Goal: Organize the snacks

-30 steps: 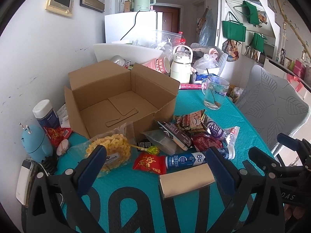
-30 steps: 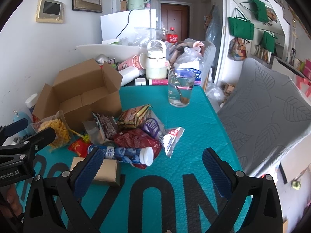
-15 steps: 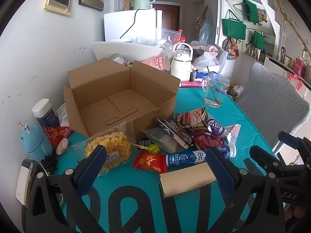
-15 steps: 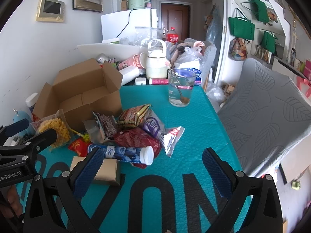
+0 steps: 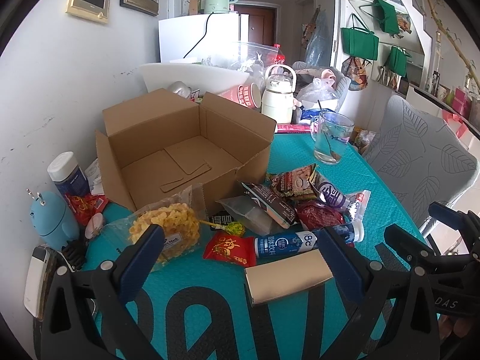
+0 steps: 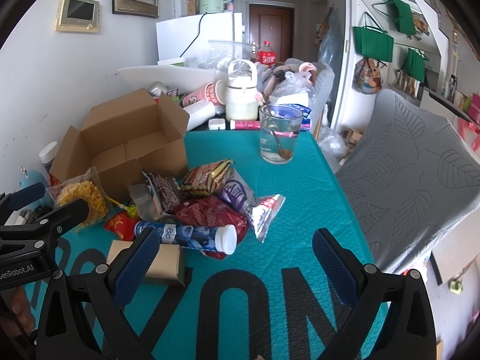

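The main hazard is crowding: the snacks lie in an overlapping heap, so a grasp on one packet would likely drag or tip its neighbours, and the rounded drink-tablet tube could roll toward the table edge if nudged. Working left to right in the left wrist view, the bag of yellow corn snacks lies just ahead of the left finger of the left gripper, leaning against the front wall of the empty cardboard box; a careless lift might catch that wall and shift the box. Next come the red sachet and the tube, touching each other, with the small tan carton lying between the spread fingers, nearest of all. The left gripper is wide apart and holds nothing. Further right, the glass mug with a spoon stands apart from the heap (a sweep of the arm could upset it, and it appears to hold liquid). The right gripper is likewise spread wide and empty, with the tube's white cap just ahead of its left finger and the silver-ended packet ahead near its centre line.
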